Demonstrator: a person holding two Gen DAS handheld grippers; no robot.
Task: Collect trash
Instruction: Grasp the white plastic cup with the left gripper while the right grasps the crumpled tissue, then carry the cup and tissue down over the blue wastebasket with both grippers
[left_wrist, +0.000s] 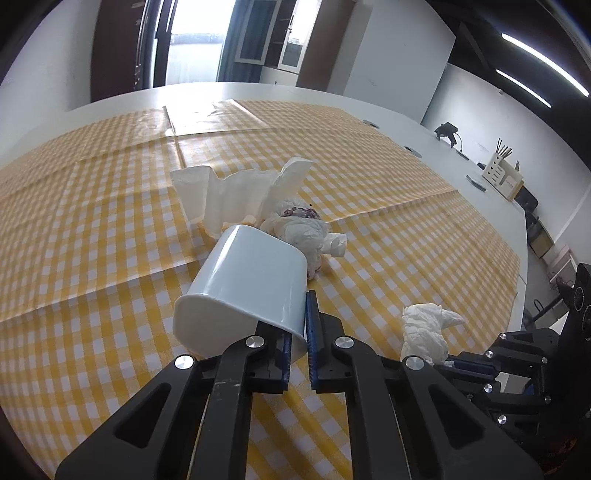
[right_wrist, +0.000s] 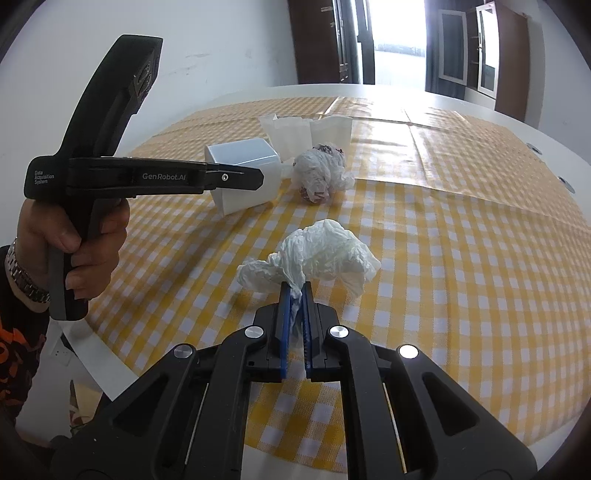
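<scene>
Wide checked surface (right_wrist: 461, 258) lay open toward far edge. Left claw (left_wrist: 297, 332) clamped on tilted white bin's (left_wrist: 243, 284) rim; right claw (right_wrist: 295, 295) pinched crumpled white tissue (right_wrist: 325, 254) near near edge.

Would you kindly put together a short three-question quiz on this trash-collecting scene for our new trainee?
1. True or false: the left gripper is shut on the rim of the white bin.
2. What does the right gripper hold? A) crumpled white tissue B) a spoon C) nothing
3. Fill in: the stained paper wad lies on the yellow checked ____.

Key:
1. True; the bin is tipped, its mouth toward the camera.
2. A, the crumpled white tissue.
3. Tablecloth.
</scene>
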